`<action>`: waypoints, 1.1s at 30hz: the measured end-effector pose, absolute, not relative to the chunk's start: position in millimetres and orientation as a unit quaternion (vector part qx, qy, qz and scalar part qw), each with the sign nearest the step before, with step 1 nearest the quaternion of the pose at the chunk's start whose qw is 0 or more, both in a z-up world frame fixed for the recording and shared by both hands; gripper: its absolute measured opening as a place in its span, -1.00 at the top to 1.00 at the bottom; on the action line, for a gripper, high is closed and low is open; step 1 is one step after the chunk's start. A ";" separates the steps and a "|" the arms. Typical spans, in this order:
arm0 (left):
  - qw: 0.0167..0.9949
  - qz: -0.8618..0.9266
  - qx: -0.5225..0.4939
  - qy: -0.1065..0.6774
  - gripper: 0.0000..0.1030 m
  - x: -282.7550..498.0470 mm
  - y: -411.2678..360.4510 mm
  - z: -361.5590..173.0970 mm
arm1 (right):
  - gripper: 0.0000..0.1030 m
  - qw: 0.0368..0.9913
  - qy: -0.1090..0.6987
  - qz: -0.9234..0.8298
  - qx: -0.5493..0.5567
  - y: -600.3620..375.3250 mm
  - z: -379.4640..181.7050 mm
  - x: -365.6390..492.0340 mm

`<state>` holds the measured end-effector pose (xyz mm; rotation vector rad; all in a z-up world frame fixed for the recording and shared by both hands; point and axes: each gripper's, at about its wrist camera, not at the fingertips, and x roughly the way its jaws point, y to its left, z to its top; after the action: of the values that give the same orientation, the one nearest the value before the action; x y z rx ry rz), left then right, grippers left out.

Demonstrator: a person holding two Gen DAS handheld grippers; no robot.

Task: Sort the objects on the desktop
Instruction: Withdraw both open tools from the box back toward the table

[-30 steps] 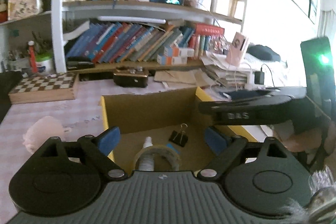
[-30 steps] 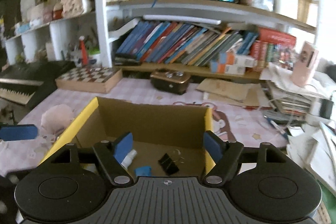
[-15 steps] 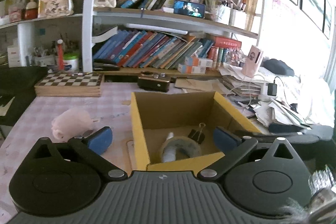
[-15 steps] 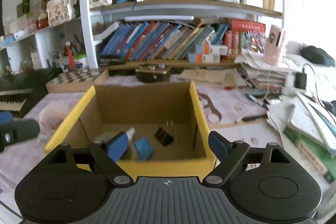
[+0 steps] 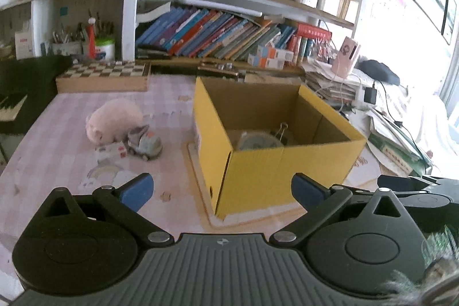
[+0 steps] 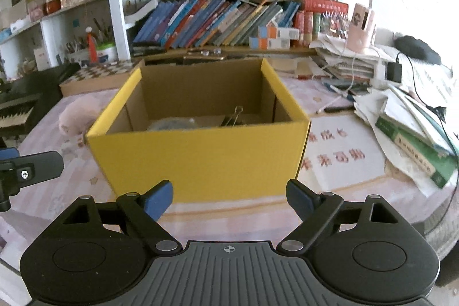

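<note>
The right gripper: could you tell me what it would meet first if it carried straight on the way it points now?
Most likely the yellow cardboard box: its near wall fills the view just ahead of the open, empty right gripper. How far off it stands is unclear.

What you cannot make out around the box

In your right view the near wall of the yellow box (image 6: pixel 200 159) hides most of the floor inside, so you see only the top of the tape roll (image 6: pixel 172 124), blurred grey, and the upper part of the binder clip (image 6: pixel 233 116); the pink plush toy (image 6: pixel 77 116) is smeared and partly behind the box corner. Your left view cuts the tape roll (image 5: pixel 258 140) at the box rim, and the small toy truck (image 5: pixel 145 144) and the little white box (image 5: pixel 112 151) beside it are too soft to read. The book spines (image 5: pixel 218 33) on the shelf are illegible.
</note>
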<state>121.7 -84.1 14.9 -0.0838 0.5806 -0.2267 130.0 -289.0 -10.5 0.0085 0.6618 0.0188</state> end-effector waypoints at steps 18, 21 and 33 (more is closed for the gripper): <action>0.946 -0.111 -0.015 0.305 -1.00 62.7 -25.9 -4.4 | -0.72 0.937 0.348 -0.011 0.002 -225.2 -28.2 59.7; 0.943 -0.114 -0.012 0.312 -1.00 55.1 -19.1 -7.6 | -0.72 0.935 0.353 -0.010 0.003 -215.8 -30.3 51.7; 0.942 -0.095 -0.009 0.322 -1.00 36.7 15.4 -12.6 | -0.72 0.932 0.362 0.014 -0.003 -176.4 -36.1 36.6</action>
<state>36.7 15.4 -12.6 -0.0190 0.6568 -0.1942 36.6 -176.4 -36.1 -0.0051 0.7418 0.0288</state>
